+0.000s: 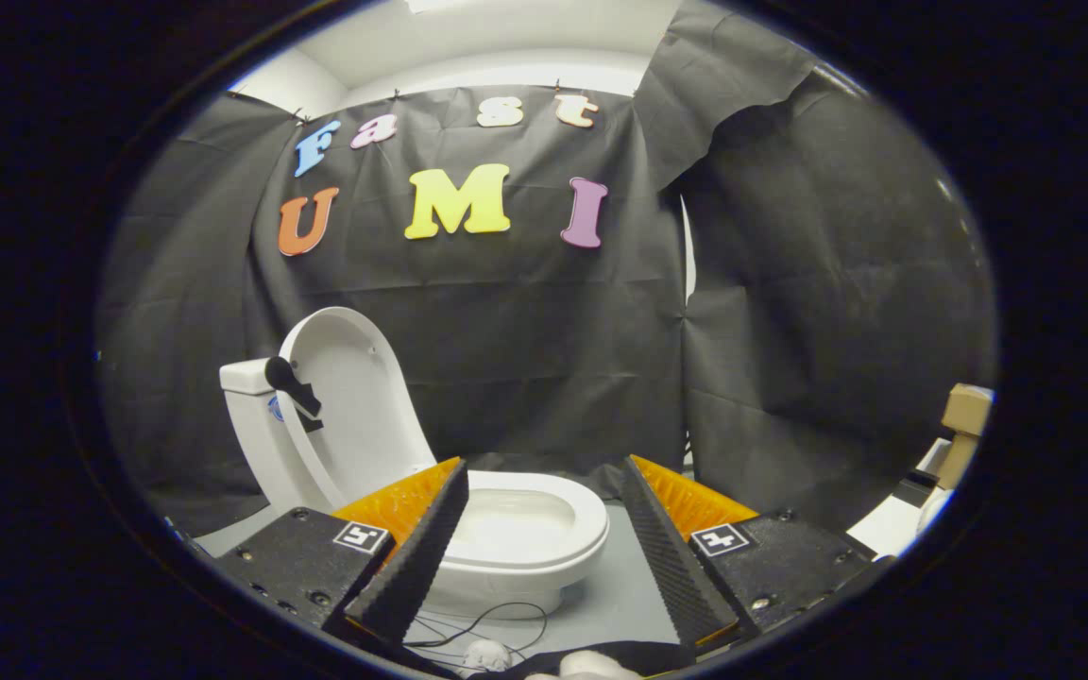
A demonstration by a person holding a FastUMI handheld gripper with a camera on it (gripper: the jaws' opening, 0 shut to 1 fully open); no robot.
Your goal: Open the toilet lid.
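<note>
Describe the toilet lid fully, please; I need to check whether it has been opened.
The toilet lid is white, smooth, plastic-looking and oval. It stands raised, nearly upright, leaning back towards the tank, leaving the seat and bowl uncovered. The gripper is open, its fingers apart, touching nothing; the lid lies beyond the left finger.

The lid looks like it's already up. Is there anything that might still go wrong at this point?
A few things, judging from the picture:

1. The lid leans back against the tank, so a knock might tip it forward onto the seat.
2. The gripper is open with nothing between its fingers, the bowl just ahead; pushing forward could bump the seat.
3. A thin black cable lies on the floor by the base and could snag.
</note>
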